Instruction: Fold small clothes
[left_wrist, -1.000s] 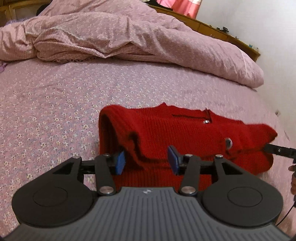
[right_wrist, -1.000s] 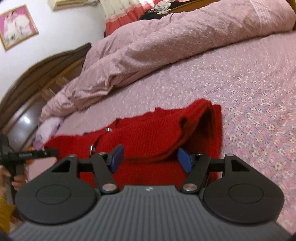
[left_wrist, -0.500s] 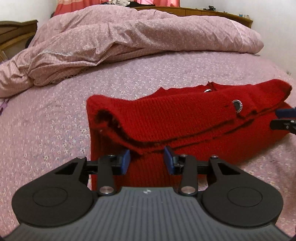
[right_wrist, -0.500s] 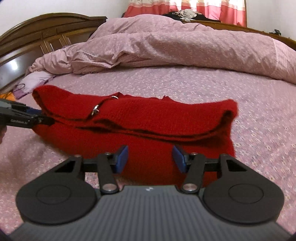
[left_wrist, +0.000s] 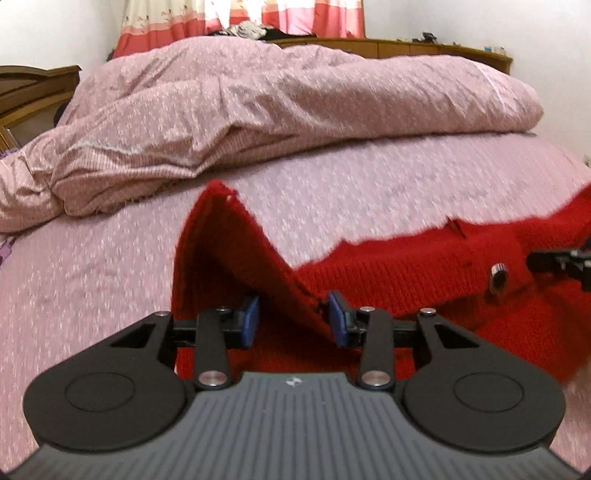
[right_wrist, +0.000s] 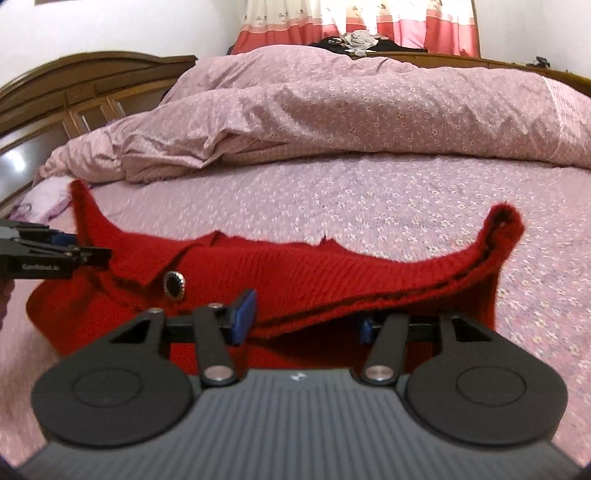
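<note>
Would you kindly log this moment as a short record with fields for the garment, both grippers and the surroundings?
garment: red knit sweater, partly folded, top layer raised off the bedsheet
button: dark round one on the front
left gripper: jaws apart, sweater edge between them
right gripper: jaws apart, sweater edge draped over them
background: rumpled pink duvet, wooden headboard

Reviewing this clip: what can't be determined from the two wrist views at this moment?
- Right claw: its right pad is hidden under the red cardigan hem in the right wrist view, so grip is uncertain.
- Left claw: the left wrist view shows cloth between the blue pads, yet contact is unclear.
- Cardigan's lower half: hidden behind both claw bodies.
- Cardigan's right end: cut off by the left wrist frame edge.
- Dark items before the curtain: too small.
</note>
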